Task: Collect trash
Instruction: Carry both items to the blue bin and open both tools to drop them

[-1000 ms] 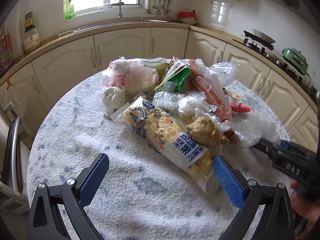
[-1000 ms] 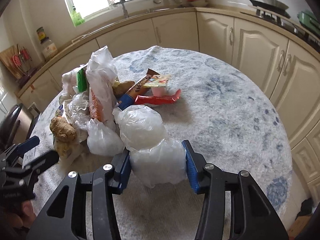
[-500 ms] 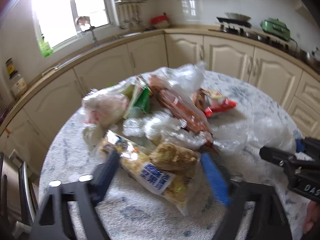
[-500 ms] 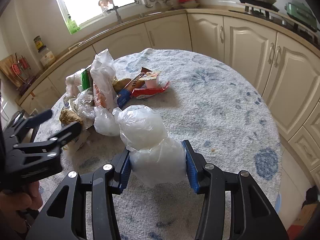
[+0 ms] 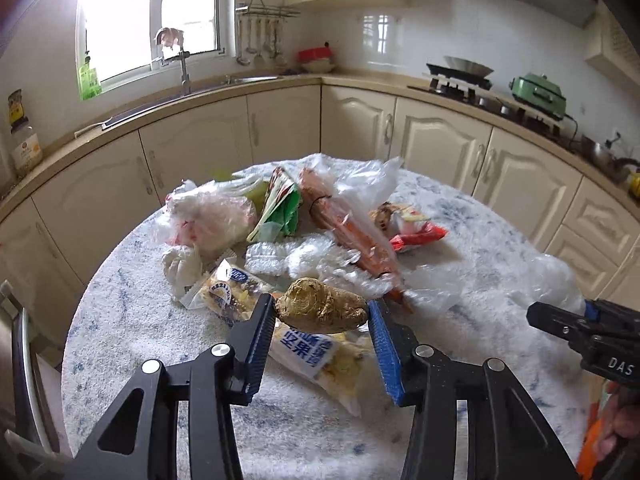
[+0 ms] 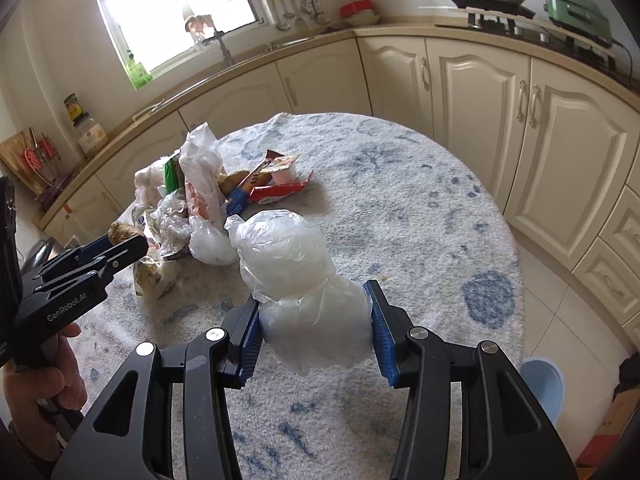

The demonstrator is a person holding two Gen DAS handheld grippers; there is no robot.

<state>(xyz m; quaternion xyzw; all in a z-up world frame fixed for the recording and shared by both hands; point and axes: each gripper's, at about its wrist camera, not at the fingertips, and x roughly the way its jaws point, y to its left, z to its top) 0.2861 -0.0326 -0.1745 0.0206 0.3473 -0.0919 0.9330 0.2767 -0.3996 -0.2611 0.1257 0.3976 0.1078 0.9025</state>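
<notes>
1. the left gripper (image 5: 322, 314) has just been closing its jaws; they now clench the ginger root (image 5: 322, 309) between them, lifted above the snack packet (image 5: 304, 350).
2. the right gripper (image 6: 315, 322) grasps the crumpled plastic bag (image 6: 298, 280) between its jaws, probably so both go to the bin together.
3. the trash pile (image 5: 288, 224) lies beyond the left jaws on the table (image 5: 140, 320).

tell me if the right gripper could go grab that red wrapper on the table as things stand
Probably not yet: the right gripper is already shut on a clear plastic bag. The table between it and the red wrapper lies bare, so the path itself looks free.

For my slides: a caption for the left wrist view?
Left gripper lifts a ginger root off the trash pile on the table.
</notes>
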